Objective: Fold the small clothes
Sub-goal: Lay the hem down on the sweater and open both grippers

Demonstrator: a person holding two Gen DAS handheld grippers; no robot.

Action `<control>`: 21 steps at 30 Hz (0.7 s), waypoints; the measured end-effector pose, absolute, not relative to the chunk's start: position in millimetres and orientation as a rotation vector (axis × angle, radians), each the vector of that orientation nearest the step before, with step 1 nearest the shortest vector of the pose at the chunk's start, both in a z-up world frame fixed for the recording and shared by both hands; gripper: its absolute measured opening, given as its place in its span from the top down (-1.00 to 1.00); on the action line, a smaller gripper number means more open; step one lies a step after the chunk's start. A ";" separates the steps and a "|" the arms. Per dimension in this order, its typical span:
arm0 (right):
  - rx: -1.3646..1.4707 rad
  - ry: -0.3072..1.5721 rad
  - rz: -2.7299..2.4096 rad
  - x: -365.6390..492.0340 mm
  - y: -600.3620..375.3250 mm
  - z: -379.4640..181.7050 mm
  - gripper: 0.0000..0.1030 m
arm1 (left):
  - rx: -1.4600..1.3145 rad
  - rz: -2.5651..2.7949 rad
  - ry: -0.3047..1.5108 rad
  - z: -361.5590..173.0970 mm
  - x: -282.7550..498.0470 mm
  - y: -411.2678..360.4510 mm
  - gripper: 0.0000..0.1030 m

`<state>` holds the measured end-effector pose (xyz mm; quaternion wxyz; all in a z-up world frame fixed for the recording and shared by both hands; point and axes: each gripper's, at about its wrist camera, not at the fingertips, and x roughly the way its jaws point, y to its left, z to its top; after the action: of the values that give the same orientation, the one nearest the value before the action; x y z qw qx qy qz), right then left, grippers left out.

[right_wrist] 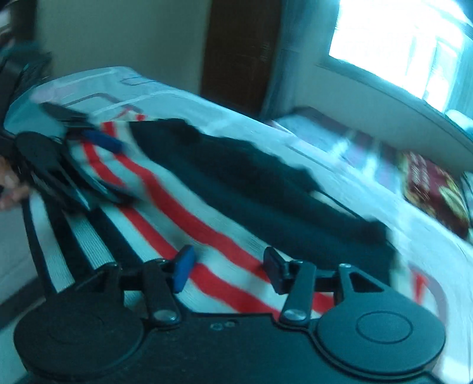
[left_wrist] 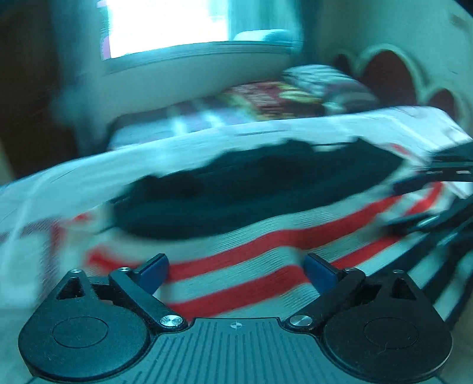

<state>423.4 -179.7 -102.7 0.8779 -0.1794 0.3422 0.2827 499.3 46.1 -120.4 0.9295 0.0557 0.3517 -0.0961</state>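
Blur smears both wrist views, so fine detail is hard to read. Spread across the bed (left_wrist: pixel 74 165) lies a striped garment (left_wrist: pixel 251 265) with red and pale bands, and on top of it, toward the far side, sits a dark garment (left_wrist: pixel 266 189), crumpled rather than flat. It seems laid there as the working surface for folding, since the bed gives a broad soft base.

At the near edge of the striped cloth hovers the left gripper (left_wrist: pixel 236 274), its blue-padded fingers (left_wrist: pixel 153 273) spread well apart with nothing between them. Its partner, the right gripper (right_wrist: pixel 229 268), hangs over the same striped cloth from the other end, fingers likewise parted and empty, though less widely. Each shows up in the other's view at the opposite end of the cloth, which suggests the person means to take both ends at once.

Behind, a bright window (left_wrist: pixel 165 26) and a patterned blanket (left_wrist: pixel 266 97) further up the bed are visible. My guess is that folding has hardly begun.
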 end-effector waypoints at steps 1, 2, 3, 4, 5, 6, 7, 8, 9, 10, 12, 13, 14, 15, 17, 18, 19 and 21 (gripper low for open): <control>-0.370 0.726 0.558 422.3 -196.3 -101.4 0.02 | 0.083 -0.191 0.722 -121.6 493.7 62.5 -0.93; -0.346 0.740 0.536 421.4 -214.5 -99.8 0.00 | 0.083 -0.180 0.715 -122.5 487.7 74.2 -0.93; -0.293 0.761 0.526 420.6 -233.0 -98.7 -0.01 | 0.093 -0.167 0.712 -122.8 483.2 81.4 -0.93; -0.253 0.777 0.510 419.3 -247.1 -98.5 -0.01 | 0.078 -0.164 0.715 -122.6 480.8 87.5 -0.93; -0.248 0.776 0.488 417.9 -252.8 -100.3 -0.01 | 0.062 -0.164 0.717 -123.3 481.0 91.0 -0.93; -0.239 0.772 0.483 417.9 -254.0 -100.6 -0.01 | 0.068 -0.160 0.720 -123.6 482.0 90.3 -0.93; -0.232 0.773 0.472 416.8 -251.7 -98.6 0.00 | 0.081 -0.149 0.727 -123.4 484.2 87.4 -0.93; -0.227 0.765 0.458 416.3 -246.0 -94.0 0.11 | 0.088 -0.132 0.730 -119.8 484.6 83.9 -0.93; -0.210 0.738 0.449 413.5 -242.5 -86.9 0.19 | 0.090 -0.119 0.716 -113.2 481.4 80.4 -0.93; -0.182 0.701 0.460 406.6 -240.3 -78.9 0.18 | 0.092 -0.122 0.689 -105.0 475.7 75.7 -0.93; -0.141 0.672 0.500 389.3 -237.3 -67.4 0.17 | 0.095 -0.169 0.638 -91.6 458.8 65.9 -0.93; -0.143 0.668 0.527 380.6 -231.7 -65.9 0.18 | 0.080 -0.205 0.635 -88.8 452.2 60.6 -0.93; -0.155 0.673 0.551 374.3 -224.7 -66.3 0.18 | 0.072 -0.246 0.645 -89.0 448.0 53.3 -0.93; -0.165 0.684 0.566 368.8 -215.9 -69.8 0.18 | 0.080 -0.265 0.651 -89.6 444.9 43.3 -0.93; -0.165 0.703 0.598 363.6 -196.3 -79.1 0.18 | 0.103 -0.288 0.660 -95.9 440.3 23.4 -0.93; -0.161 0.710 0.606 360.7 -186.6 -83.4 0.18 | 0.101 -0.289 0.668 -99.1 439.0 16.4 -0.93; -0.160 0.714 0.620 357.5 -177.3 -86.7 0.18 | 0.083 -0.300 0.680 -102.1 437.4 11.2 -0.93; -0.205 0.707 0.633 350.5 -156.8 -94.0 0.16 | 0.093 -0.282 0.700 -109.7 433.8 0.2 -0.93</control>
<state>350.5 -156.8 -94.0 0.8845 -0.0986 0.3400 0.3040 433.8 0.2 -109.7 0.9286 0.0455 0.3416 -0.1374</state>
